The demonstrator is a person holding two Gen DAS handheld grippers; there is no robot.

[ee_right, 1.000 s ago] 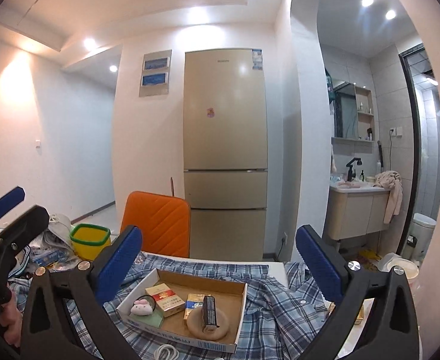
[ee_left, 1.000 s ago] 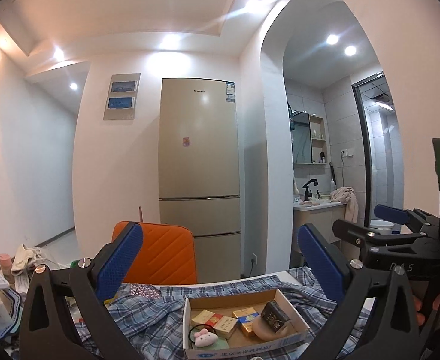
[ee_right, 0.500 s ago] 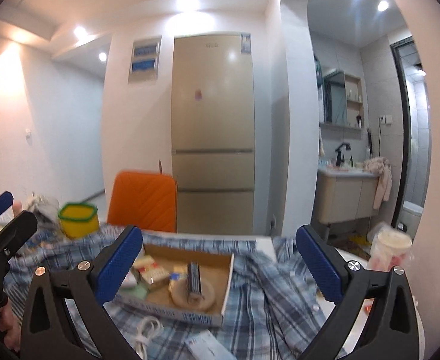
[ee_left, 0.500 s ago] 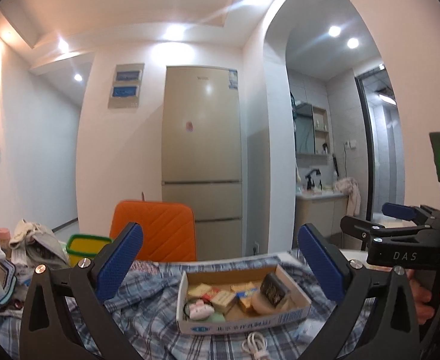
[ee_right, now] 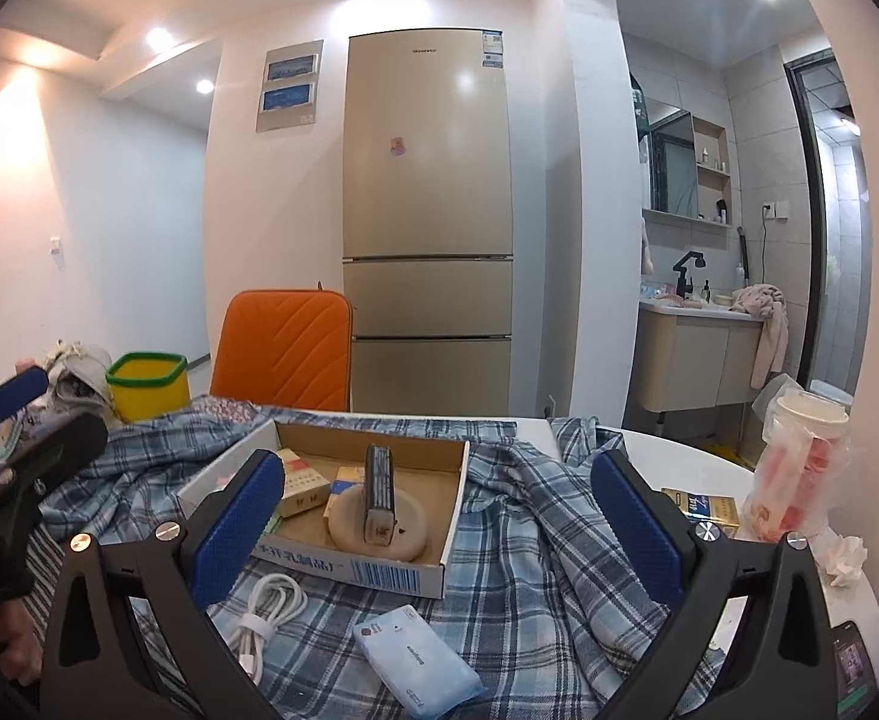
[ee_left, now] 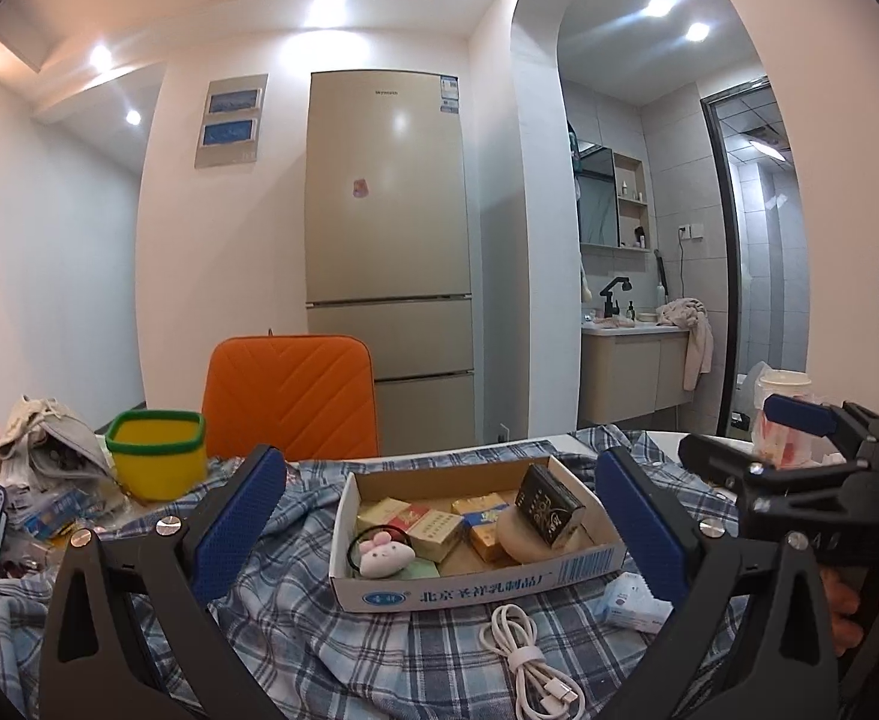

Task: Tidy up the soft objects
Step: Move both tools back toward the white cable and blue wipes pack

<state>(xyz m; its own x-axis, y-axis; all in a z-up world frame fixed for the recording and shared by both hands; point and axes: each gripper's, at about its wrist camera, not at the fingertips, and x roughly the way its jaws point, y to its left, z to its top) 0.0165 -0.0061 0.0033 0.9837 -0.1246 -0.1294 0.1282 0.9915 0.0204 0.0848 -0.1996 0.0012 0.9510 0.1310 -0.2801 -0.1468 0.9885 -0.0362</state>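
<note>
1. A beige refrigerator (ee_left: 388, 228) stands against the far wall, behind an orange chair (ee_left: 292, 396) drawn up to the tabletop.
2. A blue plaid shirt (ee_right: 535, 516) lies crumpled across the white tabletop (ee_right: 709, 456), covering most of it.
3. A shallow cardboard box (ee_left: 475, 585) sits on the shirt. Inside it are cigarette packs, a dark pack leaning on a round beige pad, and a small pink plush (ee_left: 382, 558) at the near left corner, with a black loop, apparently a hair tie, around it.
4. The left tool (ee_left: 445, 525) hangs above the shirt just in front of the box, its blue pads spread wide with nothing between them.
5. The right tool (ee_right: 439, 531) hovers likewise, jaws wide apart and empty, with the box between its pads in the right wrist view.
6. A yellow bin with a green rim (ee_left: 157, 453) stands at the left, beside a heap of clutter.
7. A bagged cup (ee_right: 799, 462) stands at the right edge of the tabletop.
8. A pale blue tissue pack (ee_right: 415, 657) lies on the shirt near the box.
9. A coiled white cable (ee_left: 529, 651) lies on the shirt, just in front of the box.
</note>
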